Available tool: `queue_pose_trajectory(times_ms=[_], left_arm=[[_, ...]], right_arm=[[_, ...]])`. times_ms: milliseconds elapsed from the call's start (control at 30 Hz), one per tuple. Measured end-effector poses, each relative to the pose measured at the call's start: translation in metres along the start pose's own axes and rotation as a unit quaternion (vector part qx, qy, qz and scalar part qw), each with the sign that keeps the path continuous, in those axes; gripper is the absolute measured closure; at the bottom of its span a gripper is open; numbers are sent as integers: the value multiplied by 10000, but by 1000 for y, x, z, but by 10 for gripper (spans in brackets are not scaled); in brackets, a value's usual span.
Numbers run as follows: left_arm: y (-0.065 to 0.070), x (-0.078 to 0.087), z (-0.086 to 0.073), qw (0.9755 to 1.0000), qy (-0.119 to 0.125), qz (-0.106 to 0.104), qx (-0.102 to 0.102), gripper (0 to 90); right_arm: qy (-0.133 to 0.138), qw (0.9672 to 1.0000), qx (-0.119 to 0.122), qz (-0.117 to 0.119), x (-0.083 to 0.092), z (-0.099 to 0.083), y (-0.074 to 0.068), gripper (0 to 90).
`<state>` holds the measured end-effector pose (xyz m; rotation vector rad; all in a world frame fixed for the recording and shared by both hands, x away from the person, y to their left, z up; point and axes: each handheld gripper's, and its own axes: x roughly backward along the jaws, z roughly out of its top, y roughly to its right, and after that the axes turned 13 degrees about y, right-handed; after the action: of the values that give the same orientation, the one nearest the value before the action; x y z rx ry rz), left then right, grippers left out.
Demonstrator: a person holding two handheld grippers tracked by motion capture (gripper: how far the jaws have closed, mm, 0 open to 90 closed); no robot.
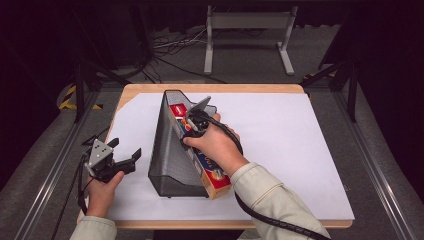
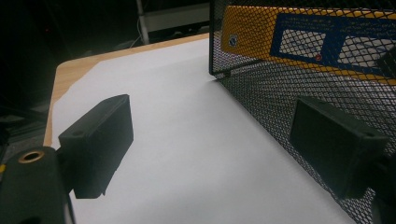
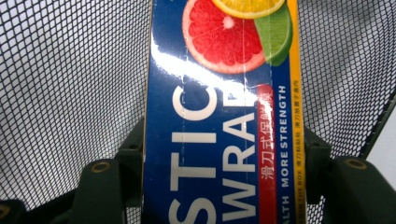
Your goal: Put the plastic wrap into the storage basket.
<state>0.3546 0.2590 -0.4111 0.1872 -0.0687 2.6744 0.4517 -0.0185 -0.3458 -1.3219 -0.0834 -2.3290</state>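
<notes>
- Long blue-and-yellow cardboard plastic-wrap box point(image 1: 209, 167) with citrus fruit printed on it, lying slanted inside the black wire-mesh file holder point(image 1: 167, 160), long axis running from the near right up toward the far left, near end poking out past the holder's front.
- Clamped across its width by the right gripper point(image 1: 192, 125), jaws closed snug on both long edges, box face point(image 3: 224, 130) running straight up between them.
- Holder standing on the white sheet point(image 1: 280, 150) covering the wooden table point(image 1: 210, 89).
- Left gripper point(image 1: 131, 159) well off to the holder's left, jaws spread wide, gripping nothing, hovering over the sheet beside the mesh wall point(image 2: 280, 93).
</notes>
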Motion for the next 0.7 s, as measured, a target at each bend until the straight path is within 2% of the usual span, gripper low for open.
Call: queue_pose_trajectory(times_ms=[267,400,433,500,600,700], left_arm=[[0,0,0,10000,4,3,17,147],[0,0,0,10000,8,-6,13,147],[-1,0,0,10000,5,1,16,147],[-1,0,-1,10000,-11,8,21,146],[-1,0,-1,10000,-6,0,20,146],[0,0,-1,10000,1,0,20,147]], right_arm=[[-51,10000,23,-76,1,2,0,392],[-277,9988,220,-334,-9,-3,0,396],[-150,9992,143,-332,-10,-2,2,396],[-176,9993,128,-301,-11,-2,2,395],[-160,9991,207,-345,-12,-1,0,393],[-123,9989,356,-279,-12,-1,-2,390]])
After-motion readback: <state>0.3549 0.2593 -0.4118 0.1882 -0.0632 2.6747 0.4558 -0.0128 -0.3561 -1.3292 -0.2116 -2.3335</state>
